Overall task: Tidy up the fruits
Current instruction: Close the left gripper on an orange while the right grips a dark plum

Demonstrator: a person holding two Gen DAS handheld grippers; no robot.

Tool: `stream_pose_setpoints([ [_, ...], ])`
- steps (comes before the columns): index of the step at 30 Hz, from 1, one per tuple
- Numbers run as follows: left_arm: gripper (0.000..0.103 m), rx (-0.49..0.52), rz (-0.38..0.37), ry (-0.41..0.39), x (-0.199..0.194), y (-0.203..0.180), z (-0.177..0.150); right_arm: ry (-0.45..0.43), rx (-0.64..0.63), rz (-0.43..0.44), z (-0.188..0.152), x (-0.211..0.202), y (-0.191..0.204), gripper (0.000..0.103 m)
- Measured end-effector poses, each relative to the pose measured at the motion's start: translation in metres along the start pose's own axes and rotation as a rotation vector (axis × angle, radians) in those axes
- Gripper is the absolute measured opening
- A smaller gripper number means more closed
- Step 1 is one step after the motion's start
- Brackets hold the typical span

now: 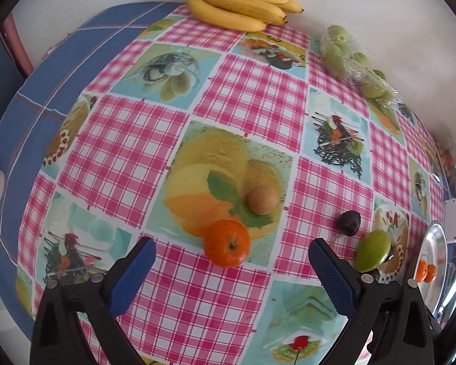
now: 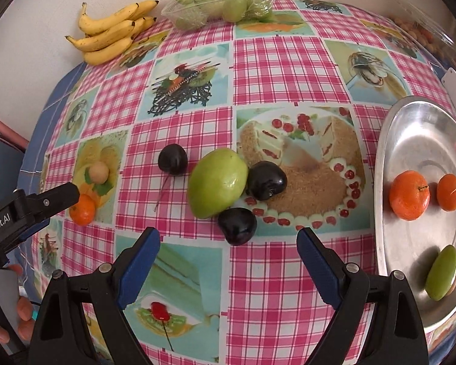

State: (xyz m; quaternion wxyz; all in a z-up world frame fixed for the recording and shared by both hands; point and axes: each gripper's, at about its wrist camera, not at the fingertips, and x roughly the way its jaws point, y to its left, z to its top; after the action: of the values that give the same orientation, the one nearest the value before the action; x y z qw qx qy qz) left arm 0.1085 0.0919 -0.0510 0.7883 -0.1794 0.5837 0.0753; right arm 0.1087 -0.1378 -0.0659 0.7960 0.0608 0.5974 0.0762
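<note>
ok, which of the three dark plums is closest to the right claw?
The lowest dark plum, just below the green mango and straight ahead of the open right claw; the other two lie farther up.

Pink-checked tablecloth (image 2: 288, 60), orange tangerine (image 1: 227, 243)

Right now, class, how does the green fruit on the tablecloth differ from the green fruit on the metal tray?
The green fruit on the tablecloth touches two dark plums; the green fruit on the metal tray lies apart from the tray's oranges. The first appears bigger and rounder, the second slimmer. Both are smooth and green.
</note>
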Motion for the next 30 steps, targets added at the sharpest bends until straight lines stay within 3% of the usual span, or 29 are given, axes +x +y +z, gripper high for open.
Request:
stream_pose_setpoints([
  [2, 0.088, -0.021, -0.011, 0.012, 0.005, 0.005, 0.001, 0.005, 0.0, 0.0, 0.001, 0.003, -0.001, 0.092],
  [5, 0.084, -0.034, -0.018, 0.033, 0.011, 0.007, 0.001, 0.002, -0.013, -0.017, 0.002, 0.004, 0.0, 0.088],
  [7, 0.077, -0.045, -0.035, 0.045, 0.014, 0.008, 0.001, -0.006, -0.026, -0.034, 0.005, 0.005, 0.003, 0.074],
  [12, 0.057, -0.053, -0.06, 0.052, 0.016, 0.007, 0.001, 0.006, -0.044, -0.047, 0.005, 0.007, 0.003, 0.057],
  [13, 0.049, -0.057, -0.062, 0.05, 0.016, 0.007, 0.002, 0.007, -0.046, -0.053, 0.005, 0.007, 0.003, 0.053],
  [15, 0.038, -0.072, -0.058, 0.043, 0.015, 0.008, 0.002, 0.013, -0.048, -0.053, 0.005, 0.009, 0.003, 0.051],
  [19, 0.038, -0.072, -0.068, 0.038, 0.014, 0.008, 0.002, 0.02, -0.048, -0.045, 0.005, 0.011, 0.004, 0.04],
  [24, 0.038, -0.076, -0.085, 0.033, 0.01, 0.007, 0.0, 0.016, -0.057, -0.032, 0.003, 0.009, 0.004, 0.034],
  [25, 0.038, -0.078, -0.088, 0.031, 0.01, 0.007, 0.002, 0.015, -0.054, -0.028, 0.004, 0.008, 0.004, 0.028],
  [30, 0.038, -0.068, -0.098, 0.01, 0.002, 0.002, 0.004, 0.005, -0.028, -0.003, 0.005, 0.001, -0.004, 0.028],
])
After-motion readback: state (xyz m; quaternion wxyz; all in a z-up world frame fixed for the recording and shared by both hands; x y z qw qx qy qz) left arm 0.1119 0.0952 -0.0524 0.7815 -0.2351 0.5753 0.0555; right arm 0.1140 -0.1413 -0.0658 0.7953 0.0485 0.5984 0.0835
